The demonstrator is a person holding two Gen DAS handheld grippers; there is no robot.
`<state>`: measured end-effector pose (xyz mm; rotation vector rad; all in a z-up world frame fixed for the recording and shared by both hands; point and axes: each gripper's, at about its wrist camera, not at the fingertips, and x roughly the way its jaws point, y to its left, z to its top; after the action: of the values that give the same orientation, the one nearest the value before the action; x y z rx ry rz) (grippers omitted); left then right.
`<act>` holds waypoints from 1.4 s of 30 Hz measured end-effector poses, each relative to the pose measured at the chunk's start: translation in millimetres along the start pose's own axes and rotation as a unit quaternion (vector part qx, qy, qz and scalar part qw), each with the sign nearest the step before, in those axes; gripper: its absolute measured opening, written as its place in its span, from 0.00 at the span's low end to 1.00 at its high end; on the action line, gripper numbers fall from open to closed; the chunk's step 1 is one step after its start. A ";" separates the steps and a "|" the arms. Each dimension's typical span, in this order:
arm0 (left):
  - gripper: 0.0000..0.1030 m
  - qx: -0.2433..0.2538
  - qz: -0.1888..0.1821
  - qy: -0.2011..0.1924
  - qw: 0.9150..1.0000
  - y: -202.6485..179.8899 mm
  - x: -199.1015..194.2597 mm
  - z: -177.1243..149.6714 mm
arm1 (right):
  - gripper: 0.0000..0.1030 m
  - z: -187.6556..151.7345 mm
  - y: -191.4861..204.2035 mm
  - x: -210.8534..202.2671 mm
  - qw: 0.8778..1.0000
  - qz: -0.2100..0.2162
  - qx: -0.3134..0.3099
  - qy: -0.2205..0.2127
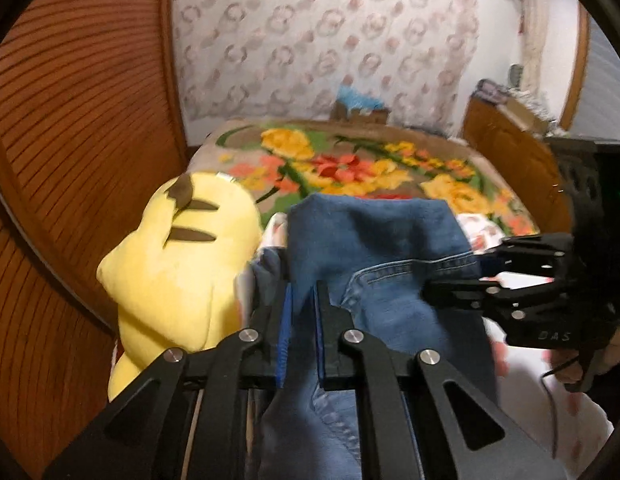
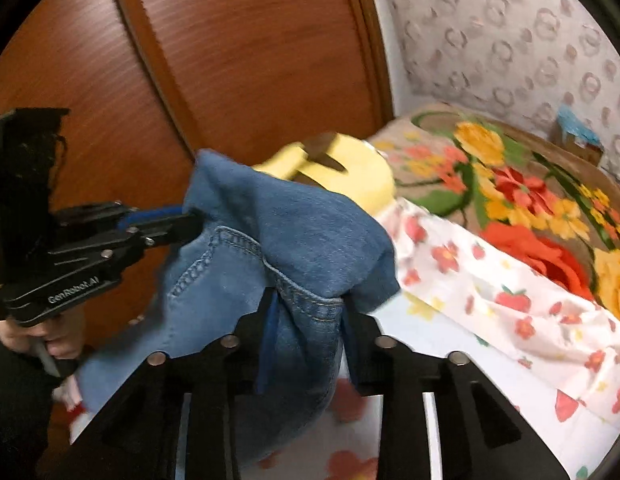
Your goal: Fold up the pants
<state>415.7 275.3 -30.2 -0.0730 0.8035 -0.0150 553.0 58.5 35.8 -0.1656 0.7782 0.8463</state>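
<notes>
Jeans (image 1: 374, 240) in both hand-held grippers

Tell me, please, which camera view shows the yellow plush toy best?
The left wrist view: the yellow plush toy shows nearly whole there, with brown stripes, left of the jeans. In the right wrist view the jeans hide most of it, leaving only its top.

Yellow plush toy (image 1: 178, 264) crowds bed's left side, w/ wooden wardrobe (image 1: 70, 160) just behind. Floral blanket (image 1: 350, 168) ahead lies flat & open.
</notes>
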 end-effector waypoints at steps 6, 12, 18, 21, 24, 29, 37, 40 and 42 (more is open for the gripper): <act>0.36 0.001 0.006 0.001 1.000 0.5 -11.7 -10.9 | 0.44 3.0 -6.0 2.1 0.999 -0.048 -0.002 -0.006; 0.39 0.027 0.011 -0.022 0.999 -21.7 -45.7 -27.9 | 0.43 0.3 11.8 -29.9 0.996 -0.055 -0.012 -0.062; 0.39 0.032 0.009 -0.022 0.999 -40.2 -55.6 -51.5 | 0.31 -2.4 26.0 -0.6 0.998 -0.014 -0.041 -0.051; 0.39 0.027 0.012 -0.004 1.000 -41.8 -48.0 -63.7 | 0.31 -0.6 8.1 33.6 0.999 -0.023 -0.026 -0.022; 0.39 0.014 0.017 0.009 1.000 -38.0 -41.1 -74.9 | 0.31 -0.6 -4.6 56.3 0.999 -0.030 -0.015 -0.007; 0.39 -0.005 0.015 0.006 1.000 -38.2 -43.8 -82.8 | 0.31 -1.1 3.3 42.4 0.999 -0.036 -0.007 -0.023; 0.40 0.003 0.012 -0.042 0.999 -61.8 -91.5 -79.0 | 0.31 -43.4 42.7 -44.4 0.996 -0.043 -0.020 -0.082; 0.55 0.009 0.011 -0.069 0.997 -74.7 -117.1 -80.4 | 0.31 -66.3 56.4 -77.9 0.993 -0.048 -0.023 -0.105; 0.63 0.013 0.013 -0.082 0.996 -81.4 -131.1 -81.5 | 0.31 -80.4 64.6 -97.9 0.991 -0.051 -0.028 -0.120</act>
<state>267.3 194.6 13.3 -0.0393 0.6403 0.0052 421.6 7.7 55.0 -0.1490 0.5170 0.7738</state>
